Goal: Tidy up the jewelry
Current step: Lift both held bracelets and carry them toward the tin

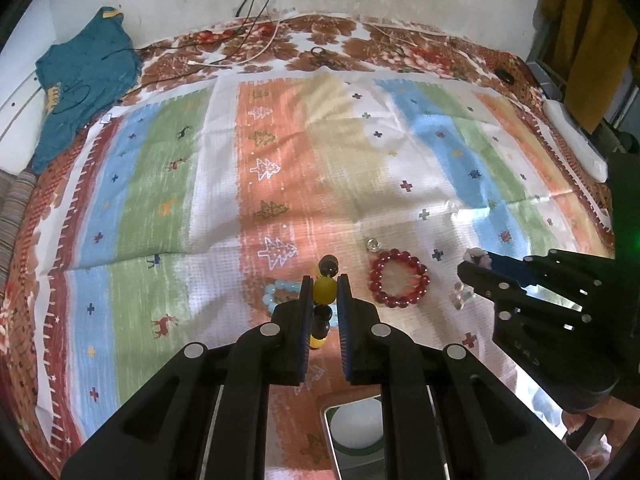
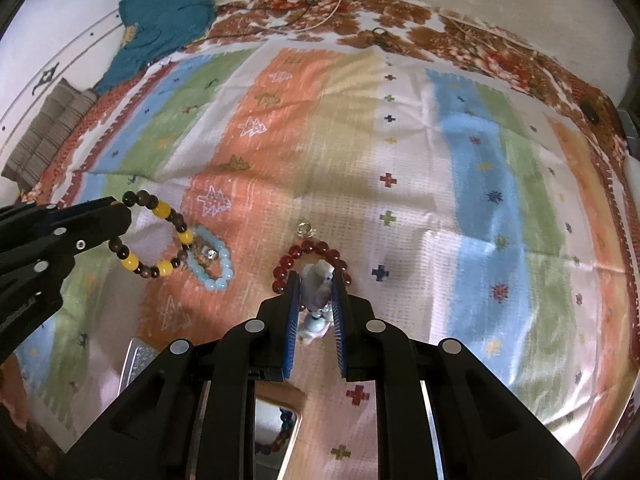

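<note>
My left gripper (image 1: 324, 280) is shut on a yellow and dark brown bead bracelet (image 1: 324, 292) and holds it above the cloth; the bracelet hangs from it in the right wrist view (image 2: 154, 240). My right gripper (image 2: 316, 280) is shut on a pale grey-white bead bracelet (image 2: 317, 284), also seen at its tips in the left wrist view (image 1: 476, 257). A red bead bracelet (image 1: 399, 278) lies flat between the grippers (image 2: 288, 264). A light blue bead bracelet (image 2: 212, 262) lies under the left gripper. A small silver ring (image 1: 373, 245) lies just beyond the red one.
A striped patterned cloth (image 1: 208, 184) covers the bed. A teal garment (image 1: 84, 80) and cables (image 1: 256, 48) lie at the far edge. A metal tray (image 1: 340, 432) shows below the left gripper. A small tray with beads (image 2: 280, 428) shows below the right gripper.
</note>
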{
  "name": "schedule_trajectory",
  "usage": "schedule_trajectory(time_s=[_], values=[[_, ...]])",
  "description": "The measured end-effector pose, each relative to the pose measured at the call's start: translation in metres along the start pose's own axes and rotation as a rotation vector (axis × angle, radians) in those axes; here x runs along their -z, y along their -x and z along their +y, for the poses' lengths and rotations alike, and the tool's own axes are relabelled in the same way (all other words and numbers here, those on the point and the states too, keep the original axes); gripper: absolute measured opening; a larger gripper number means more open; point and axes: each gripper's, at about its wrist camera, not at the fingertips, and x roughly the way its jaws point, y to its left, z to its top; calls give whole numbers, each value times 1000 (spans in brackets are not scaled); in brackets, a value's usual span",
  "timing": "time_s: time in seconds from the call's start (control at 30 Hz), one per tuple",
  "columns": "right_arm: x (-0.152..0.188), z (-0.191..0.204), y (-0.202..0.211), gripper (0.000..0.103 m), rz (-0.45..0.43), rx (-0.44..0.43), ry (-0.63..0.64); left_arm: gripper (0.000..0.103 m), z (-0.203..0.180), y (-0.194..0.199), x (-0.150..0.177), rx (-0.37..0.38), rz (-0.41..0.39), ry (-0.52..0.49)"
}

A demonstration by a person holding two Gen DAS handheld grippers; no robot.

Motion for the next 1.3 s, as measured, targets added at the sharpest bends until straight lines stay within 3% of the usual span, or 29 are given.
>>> schedule_trajectory(time_s=[0.67,1.3], values=[[16,11,42,16,-85,38,29,11,-17,32,19,8,-37,-19],[44,27,68,17,-107,18,41,11,-26,61,44,34,-67,-23]])
